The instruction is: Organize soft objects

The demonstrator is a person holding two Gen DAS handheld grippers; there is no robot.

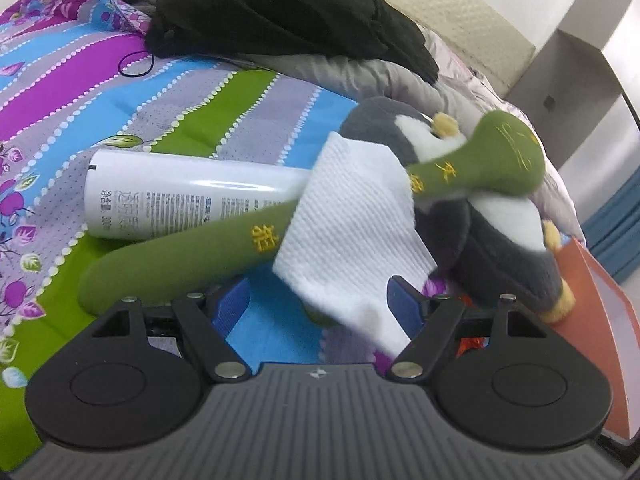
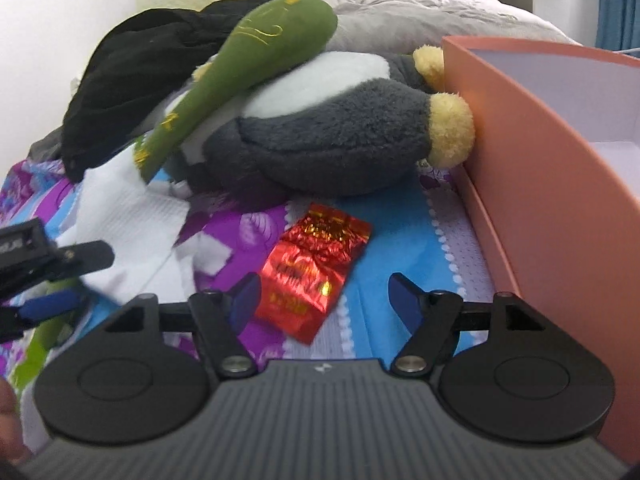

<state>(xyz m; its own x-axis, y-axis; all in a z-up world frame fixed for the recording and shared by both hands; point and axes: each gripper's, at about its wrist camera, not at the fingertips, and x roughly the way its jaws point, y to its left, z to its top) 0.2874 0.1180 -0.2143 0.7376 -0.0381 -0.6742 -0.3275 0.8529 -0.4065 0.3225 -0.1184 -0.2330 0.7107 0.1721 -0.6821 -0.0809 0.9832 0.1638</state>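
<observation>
— Hovering low over the bedspread [image 1: 172,120], left gripper [image 1: 320,300] spread wide, nothing pinched. White cloth [image 1: 352,220] draped between the fingers but loose, apparently touching only the right pad.

— Draped why?

— Lying over the green plush [image 1: 168,256], which in turn leans across the penguin [image 1: 492,236] at far right. Piled loosely, so probably awaiting sorting. Bottle [image 1: 192,200] wedged behind the green plush at left, hard, likely not part of the job.

— And the right gripper [image 2: 324,300]?

— Also spread, also empty. Held level and near the bedspread, pointing at the foil packet [image 2: 316,272], which lies flat between the fingers without touching either. Penguin just beyond, one yellow foot pressed against the pink box [image 2: 560,184] at right.

— Box for the soft things?

— Likely. Open, set beside the pile. Inside mostly hidden.

— Anything else soft?

— Black garment [image 1: 280,12] heaped at the far side, well apart from both grippers. Grey bedding beneath it.
</observation>
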